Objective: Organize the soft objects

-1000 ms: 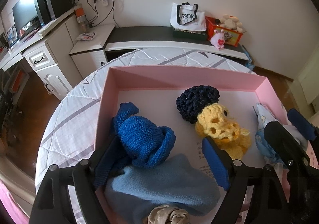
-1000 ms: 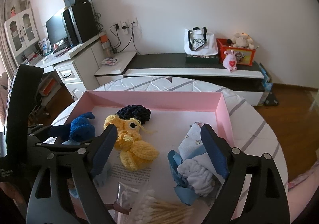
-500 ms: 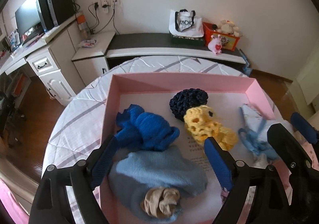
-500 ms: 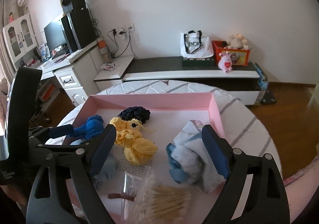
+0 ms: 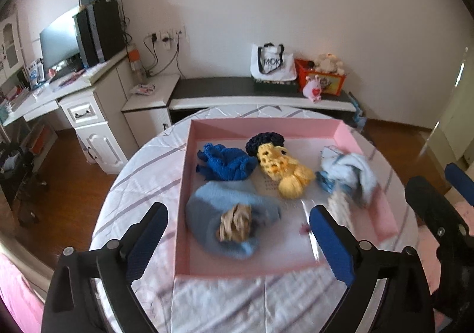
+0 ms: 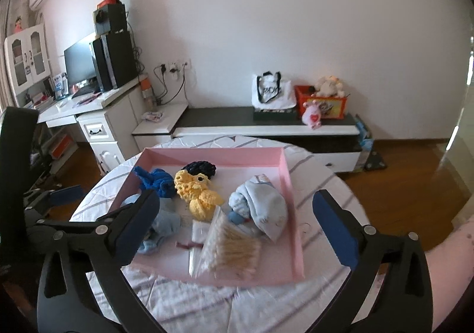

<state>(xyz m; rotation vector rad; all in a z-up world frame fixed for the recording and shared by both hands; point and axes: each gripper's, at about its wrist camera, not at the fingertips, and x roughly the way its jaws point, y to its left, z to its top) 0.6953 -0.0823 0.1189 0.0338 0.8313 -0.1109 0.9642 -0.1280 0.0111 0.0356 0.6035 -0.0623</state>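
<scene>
- Both grippers pulled back & up since 1 s ago; whole pink tray [image 5: 182, 208] now in view on quilted table [image 5: 142, 179].
- Left gripper [image 5: 237, 236] & right gripper [image 6: 235, 222]: jaws wide apart, holding nothing.
- In tray: ribbed blue knit [image 5: 226, 165], holey yellow crochet [image 5: 284, 168], fuzzy pale-blue cloth [image 5: 207, 208] w/ crumpled beige wad [image 5: 237, 223] on top.

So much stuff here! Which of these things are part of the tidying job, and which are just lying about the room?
Part of the job:
pink tray
dark blue knit
yellow crochet piece
light blue cloth
beige scrunchie
pale blue bundle

Just lying about:
bag of cotton swabs, in the tray but not soft
white tote bag
plush toys
monitor
</scene>
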